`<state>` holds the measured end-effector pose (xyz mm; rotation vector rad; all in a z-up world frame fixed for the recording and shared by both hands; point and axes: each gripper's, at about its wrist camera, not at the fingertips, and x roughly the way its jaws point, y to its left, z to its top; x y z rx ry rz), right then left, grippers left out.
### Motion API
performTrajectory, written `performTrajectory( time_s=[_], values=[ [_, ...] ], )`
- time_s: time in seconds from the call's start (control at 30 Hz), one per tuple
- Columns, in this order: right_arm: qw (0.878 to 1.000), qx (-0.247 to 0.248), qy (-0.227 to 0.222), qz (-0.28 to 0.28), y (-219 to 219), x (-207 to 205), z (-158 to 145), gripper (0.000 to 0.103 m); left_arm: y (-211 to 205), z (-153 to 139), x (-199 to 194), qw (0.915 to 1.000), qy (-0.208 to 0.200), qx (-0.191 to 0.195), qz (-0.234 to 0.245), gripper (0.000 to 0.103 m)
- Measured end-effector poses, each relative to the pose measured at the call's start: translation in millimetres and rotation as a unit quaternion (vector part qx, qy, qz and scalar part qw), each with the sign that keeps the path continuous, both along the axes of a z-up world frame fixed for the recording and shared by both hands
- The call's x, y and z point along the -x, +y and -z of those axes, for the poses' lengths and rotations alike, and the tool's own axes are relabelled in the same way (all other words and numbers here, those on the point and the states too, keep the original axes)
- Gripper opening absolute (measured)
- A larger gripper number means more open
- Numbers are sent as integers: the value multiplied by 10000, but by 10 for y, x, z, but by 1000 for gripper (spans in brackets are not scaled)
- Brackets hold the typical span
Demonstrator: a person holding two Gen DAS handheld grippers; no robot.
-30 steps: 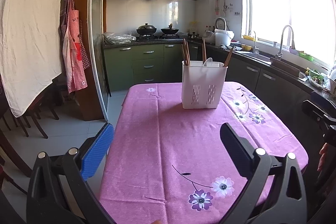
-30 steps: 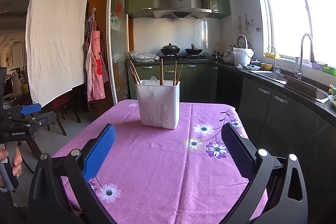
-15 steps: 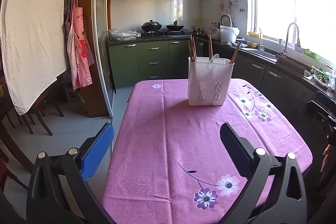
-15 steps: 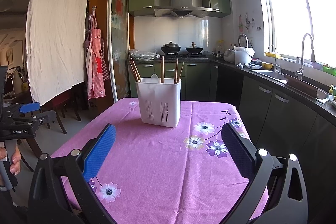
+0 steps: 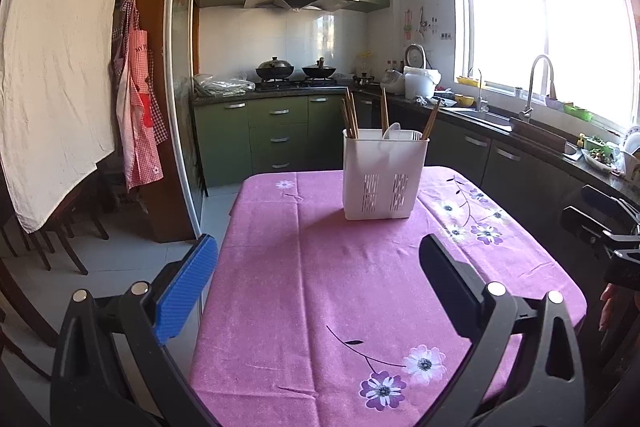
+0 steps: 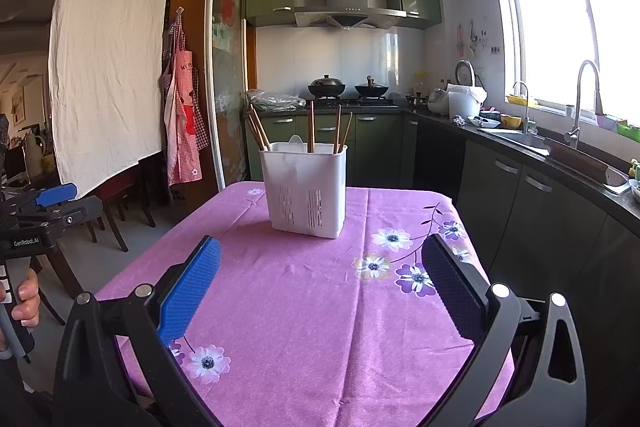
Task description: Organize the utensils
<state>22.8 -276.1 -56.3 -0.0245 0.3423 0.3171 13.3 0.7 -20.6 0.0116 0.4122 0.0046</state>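
Purple flowered cloth (image 5: 320, 287) covers the worktop in the left wrist view, and the white utensil holder (image 5: 383, 179) stands upright on it toward the far end. The left gripper (image 5: 318, 283) hangs low over the near part of the cloth with its 2 fingers spread wide and nothing between them; the holder sits well ahead of them, roughly on the line between the 2, a little nearer the black finger (image 5: 448, 279) than the blue-padded one (image 5: 188, 287). Brown chopsticks (image 5: 349, 117) lean out of the holder, and a pale handle, perhaps a spoon (image 5: 392, 130), shows at the rim. Another gripper's dark frame pokes in at the right edge.

From the right wrist view, the right gripper (image 6: 320, 285) is likewise spread apart and empty above the cloth. The same holder (image 6: 304, 187) stands ahead and slightly left of the midline, well apart from both fingers, with chopsticks (image 6: 256, 127) rising from it. At the left edge a hand (image 6: 26, 301) grips the other tool's handle.
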Motion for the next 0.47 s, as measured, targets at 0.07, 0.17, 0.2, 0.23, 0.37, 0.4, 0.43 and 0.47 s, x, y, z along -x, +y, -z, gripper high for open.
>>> performTrajectory(
  time_s=[0.07,0.17,0.2,0.23,0.37,0.4,0.43,0.47],
  values=[
    [10000,0,9,0,-3,-4,7,99,-16,1,-1,10000,-12,-50,5,96],
    [10000,-7,17,-12,-3,-17,6,99,-40,3,-1,9999,-19,-88,62,96],
    [10000,-1,18,-15,-2,-18,7,99,-49,2,-4,9999,-15,-124,33,96],
    [10000,5,20,-17,2,-20,7,99,-57,4,-6,9999,-7,-158,-11,96],
    [10000,-5,26,-22,-10,-22,9,99,-25,6,-60,9998,140,-101,-72,96],
    [10000,2,32,-18,-13,-28,12,99,-16,14,-74,9998,174,-75,-30,96],
    [10000,2,41,-18,-21,-34,13,99,-8,27,-91,9997,225,-49,-8,96],
    [10000,-9,60,-19,-28,-45,18,99,0,45,-114,9996,291,-22,-5,96]
  ],
)
